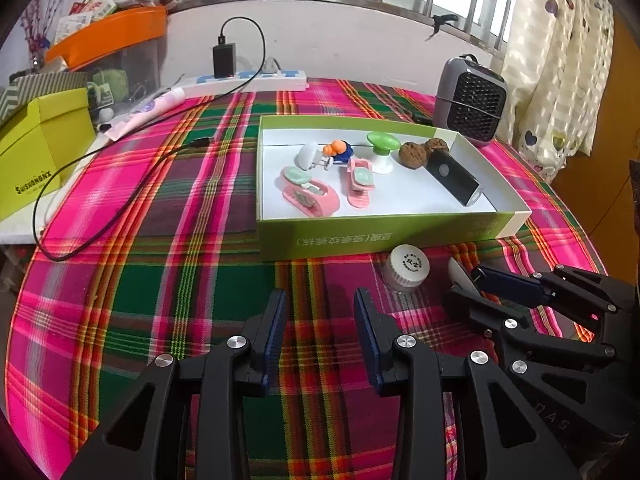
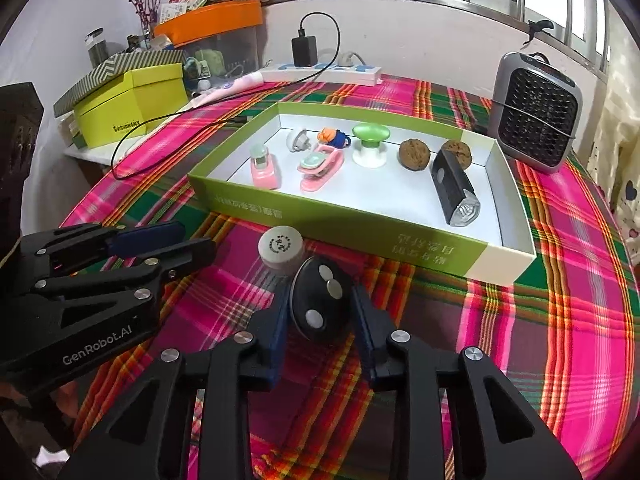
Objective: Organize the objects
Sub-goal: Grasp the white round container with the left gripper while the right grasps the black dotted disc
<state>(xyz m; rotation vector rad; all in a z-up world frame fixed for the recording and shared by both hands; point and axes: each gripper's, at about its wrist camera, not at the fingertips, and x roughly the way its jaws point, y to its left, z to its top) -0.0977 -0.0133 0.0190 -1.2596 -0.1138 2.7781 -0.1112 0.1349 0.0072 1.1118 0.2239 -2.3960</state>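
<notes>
Right wrist view: the right gripper (image 2: 320,312) has its fingers (image 2: 276,320) clamped on a black oval remote (image 2: 320,304) with round silver buttons, held low over the plaid-covered worktop (image 2: 520,340), just in front of the green tray box (image 2: 348,222). A white bottle cap (image 2: 280,246) sits touching or just beside the remote's far end. Inside the box lie two pink clips (image 2: 320,170), a green-topped knob (image 2: 370,140), two walnuts (image 2: 414,154) and a black flashlight (image 2: 454,188). Left wrist view: the left gripper (image 1: 320,328) hovers over bare cloth, fingers (image 1: 276,320) partly parted, grasping nothing.
</notes>
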